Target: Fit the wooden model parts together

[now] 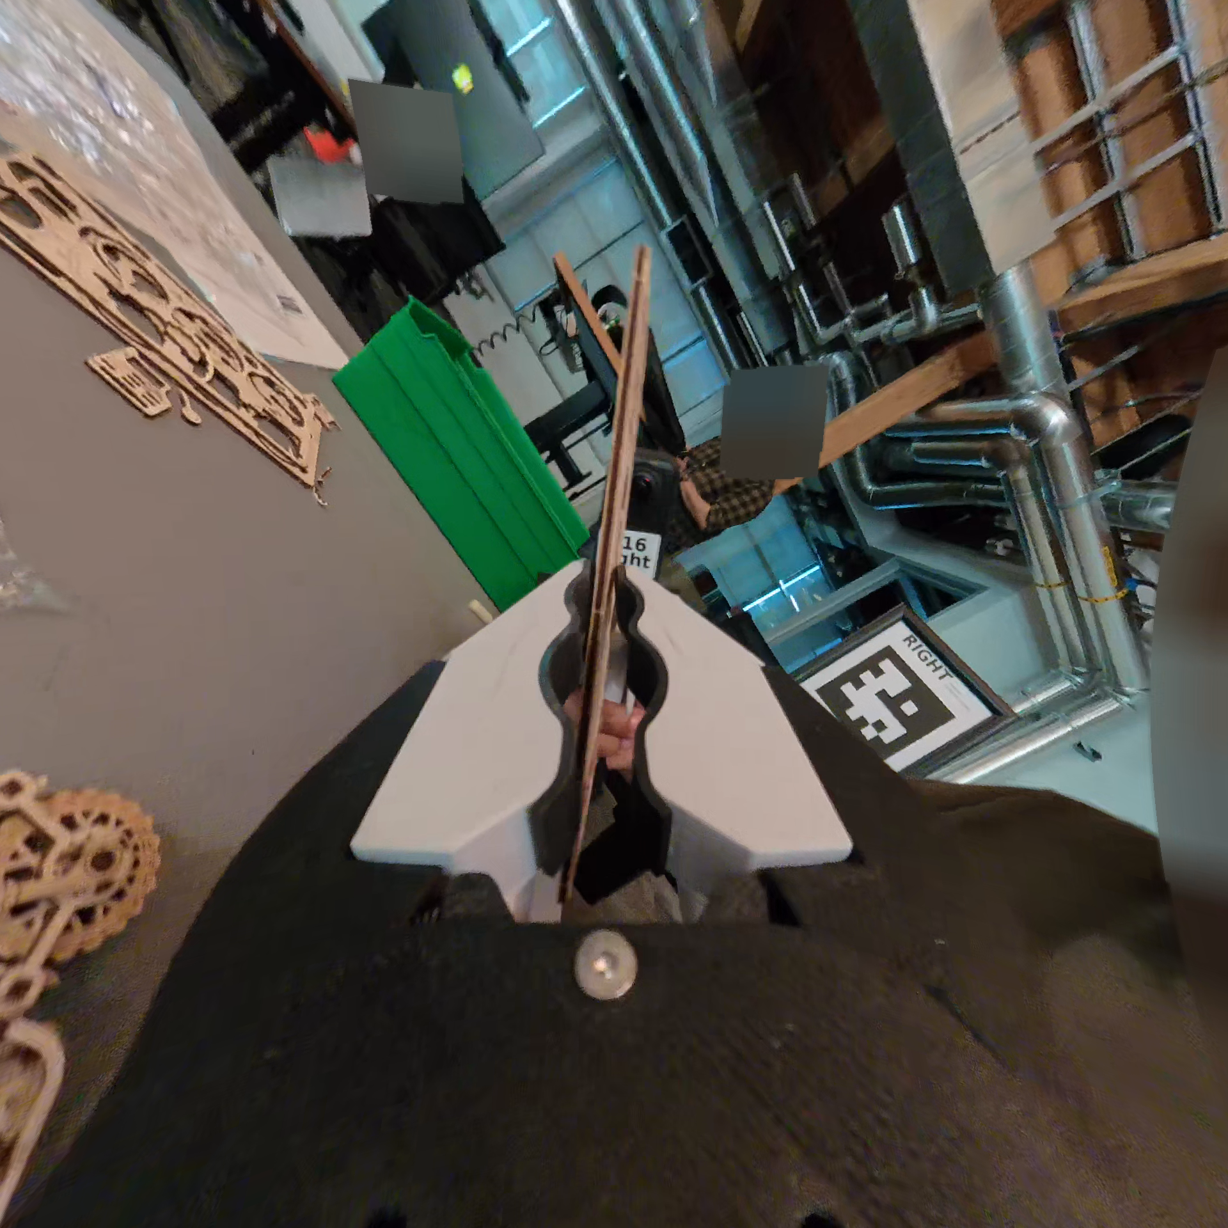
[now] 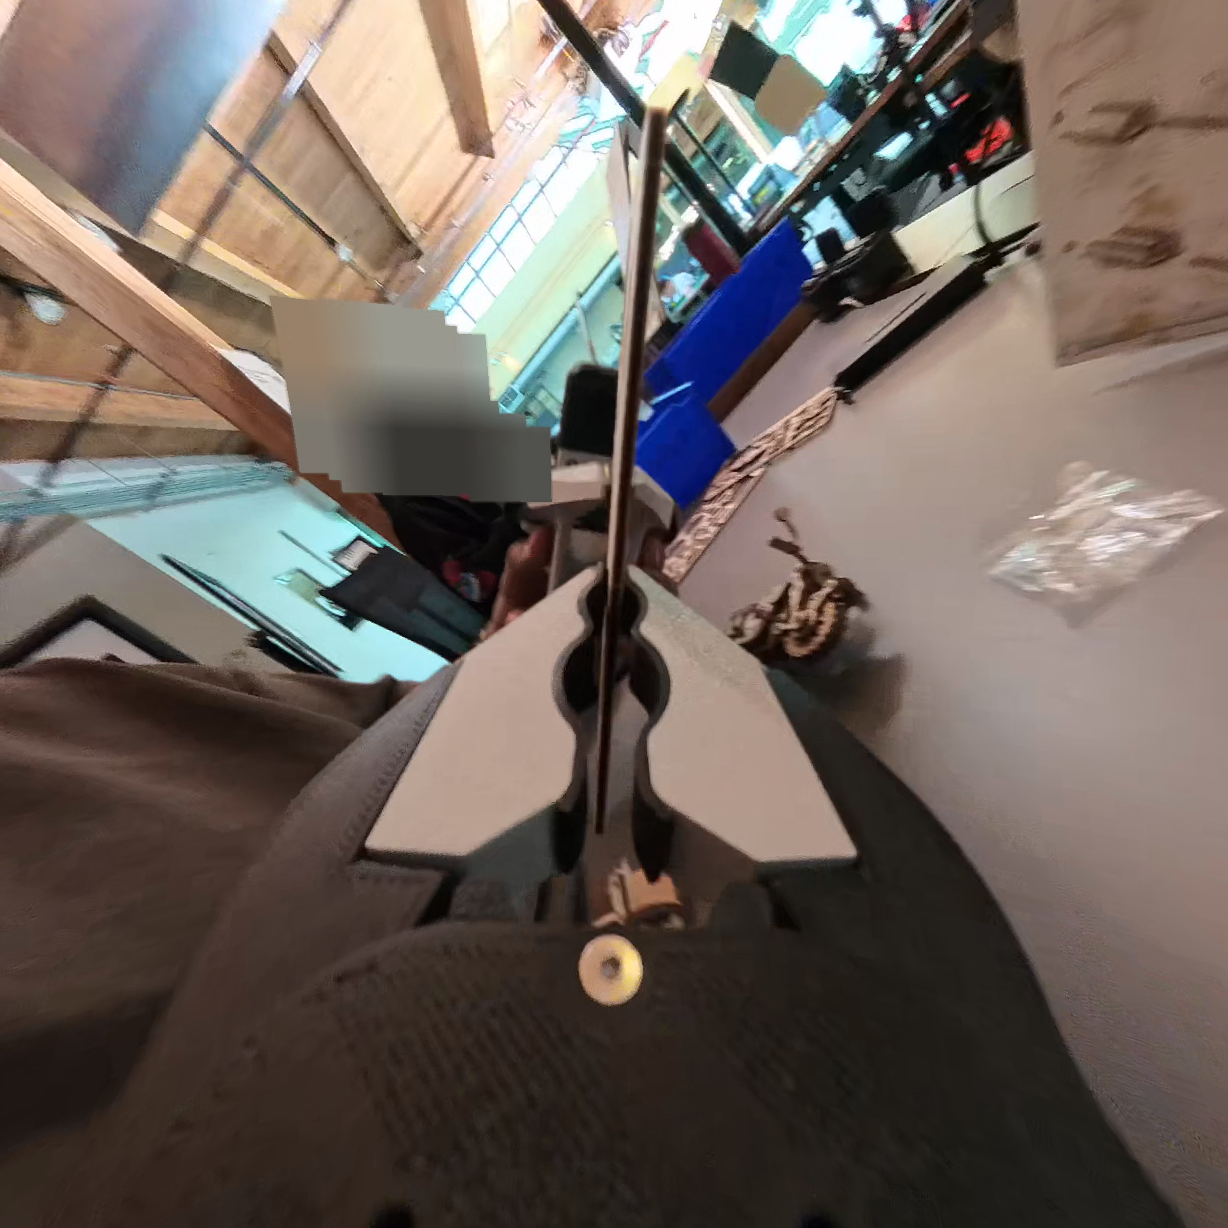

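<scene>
both claws grip one thin wooden sheet (image 1: 621,425) edge-on above the table (image 1: 199,565) — left claw (image 1: 601,588), right claw (image 2: 614,585). part-built model (image 1: 60,870) lies below it — fitting looks unfinished.

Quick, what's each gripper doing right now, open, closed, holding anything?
Left gripper: closed on a thin wooden sheet, seen edge-on.
Right gripper: closed on a thin wooden sheet, also edge-on.

The wooden sheet (image 1: 614,505) is seen edge-on only; its face is hidden. The gear assembly (image 1: 60,877) is cut off by the left edge. The plastic bag (image 2: 1096,538) is blurred beyond identification of contents.
</scene>
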